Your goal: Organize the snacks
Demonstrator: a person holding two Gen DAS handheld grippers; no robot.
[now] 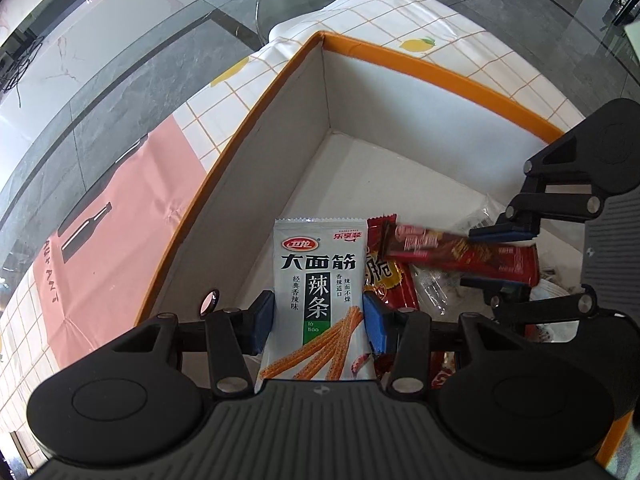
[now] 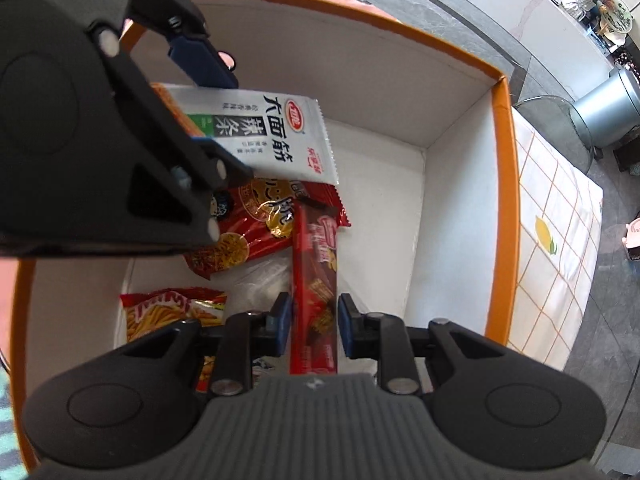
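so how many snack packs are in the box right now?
5 visible: white latiao pack in left tongs, red wafer bar between right tongs, red crisps pack, fries pack, clear wrapper beneath. More may be hidden.

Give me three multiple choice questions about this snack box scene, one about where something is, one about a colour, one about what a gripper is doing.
1. Where is the orange fries-print bag?
A. On the tablecloth
B. Inside the box
C. On the floor

2. What colour is the rim of the box?
A. Orange
B. Green
C. Black

3. What is the left gripper doing?
A. Hanging open and empty
B. Pressing on the box wall
C. Gripping the white spicy-strip packet

Answers: 1 B, it lies on the box's white bottom. 2 A, an orange band tops the white walls. 3 C, both blue pads press the packet's sides.
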